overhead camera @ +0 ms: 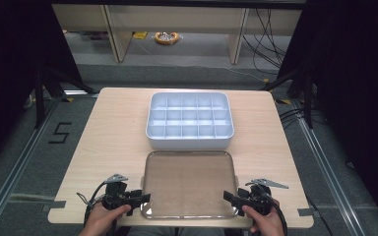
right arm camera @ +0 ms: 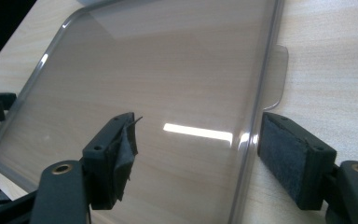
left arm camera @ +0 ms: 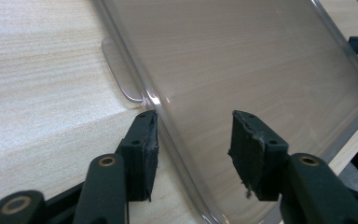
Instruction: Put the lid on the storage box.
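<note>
Currently, near to far:
left hand (overhead camera: 100, 218): at near table edge, holding left gripper (overhead camera: 145, 198) (left arm camera: 193, 135); jaws spread apart, straddling the clear lid's left rim, one jaw outside on the wood, one over the lid. Nothing clamped.
right hand (overhead camera: 267, 220): at near edge, holding right gripper (overhead camera: 225, 195) (right arm camera: 198, 137); jaws likewise apart, straddling the lid's right rim, no grip.
clear lid (overhead camera: 189, 183) (left arm camera: 242, 60) (right arm camera: 144, 79): transparent, rounded corners, lying flat on the table (overhead camera: 113, 132) at the near edge, between both grippers; small tabs stick out from the left and right sides.
divided box (overhead camera: 189, 120): white, gridded compartments, just beyond the lid, centre of table; compartments look empty.
floor beyond: orange coil (overhead camera: 167, 37) near desk legs, cables at right.
</note>
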{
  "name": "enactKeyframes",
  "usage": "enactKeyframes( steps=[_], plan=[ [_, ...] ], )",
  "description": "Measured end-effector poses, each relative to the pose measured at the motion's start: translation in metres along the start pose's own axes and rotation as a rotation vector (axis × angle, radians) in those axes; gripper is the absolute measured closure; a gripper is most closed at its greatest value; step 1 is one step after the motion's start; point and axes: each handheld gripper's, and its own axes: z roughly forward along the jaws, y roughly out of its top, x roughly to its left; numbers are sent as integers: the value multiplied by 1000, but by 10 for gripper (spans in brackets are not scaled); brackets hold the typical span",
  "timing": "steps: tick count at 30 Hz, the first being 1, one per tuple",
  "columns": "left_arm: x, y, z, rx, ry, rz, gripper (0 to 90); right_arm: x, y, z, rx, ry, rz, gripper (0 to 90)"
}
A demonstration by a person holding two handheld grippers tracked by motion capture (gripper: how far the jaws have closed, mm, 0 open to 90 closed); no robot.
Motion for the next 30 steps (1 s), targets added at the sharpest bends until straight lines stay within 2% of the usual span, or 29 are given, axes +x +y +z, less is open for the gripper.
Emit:
enactKeyframes(
  steps=[2, 3, 5, 6, 7, 8, 9, 10, 11, 13, 14, 15, 16, 17, 18, 20, 21, 22, 23, 24, 25, 26, 27, 28, 29, 30],
  plan=[
    [0, -1, 0, 0, 0, 0, 518, -1, 0, -2, 6, 10, 1, 289],
    [-1, -2, -1, -2, 0, -18, 519, -1, 0, -2, 3, 14, 23, 291],
    [-2, -6, -3, -16, -15, -53, 518, -6, -2, -2, -17, 22, 8, 300],
    [-3, -9, -5, -13, -19, -49, 520, -2, -2, -3, -1, 25, 57, 304],
    [-3, -9, -5, -13, -19, -49, 524, -1, -3, -4, 7, 29, 63, 304],
    [-4, -11, -6, -10, -10, -36, 524, -1, -3, -4, 7, 29, 63, 304],
    [-5, -11, -6, -16, -5, -28, 529, -5, -2, -4, -5, 31, 18, 304],
    [-4, -10, -6, 2, 4, 0, 529, -4, -3, -3, -15, 15, 11, 304],
    [-5, -10, -5, -16, 8, -18, 532, 0, -4, -4, -8, 17, 61, 304],
    [-4, -10, -5, -7, 10, -1, 545, -6, -4, -4, -23, 27, 64, 309],
    [-4, -10, -5, -7, 10, -1, 546, -7, -4, -4, -23, 43, 115, 319],
    [-4, -11, -5, -10, 6, -2, 550, -9, -5, -5, -32, 55, 135, 332],
    [-4, -11, -5, -8, 7, -1, 551, -9, -5, -6, -35, 78, 182, 346],
    [-4, -11, -5, -8, 7, -1, 550, -9, -5, -6, -35, 78, 182, 346],
    [-4, -11, -5, -11, 10, -2, 552, -7, -5, -9, -16, 89, 237, 382],
    [-5, -11, -5, -16, 7, 2, 551, -9, -7, -7, -37, 63, 196, 411],
    [-4, -11, -5, -16, 4, 3, 552, -12, -7, -8, -29, 67, 176, 429],
    [-4, -11, -5, -16, 4, 3, 551, -10, -8, -10, -29, 74, 204, 454],
    [-3, -11, -6, -5, 0, 16, 550, -10, -9, -12, 3, 104, 250, 492],
    [-3, -11, -6, -6, 0, 23, 550, -16, -11, -10, -31, 98, 185, 510],
    [-3, -11, -6, -6, 0, 23, 548, -16, -11, -10, -31, 98, 185, 510],
    [-5, -11, -5, -21, 0, 8, 547, -16, -14, -14, -4, 131, 218, 540],
    [-5, -11, -5, -21, 0, 8, 547, -16, -14, -14, -4, 131, 218, 540],
    [-5, -12, -5, -22, -2, 10, 547, -18, -16, -13, -25, 123, 182, 554],
    [-5, -12, -5, -21, -5, 11, 547, -14, -18, -14, 0, 147, 199, 602],
    [-5, -12, -5, -21, -5, 11, 544, -14, -18, -14, 0, 147, 199, 602]
  ],
)
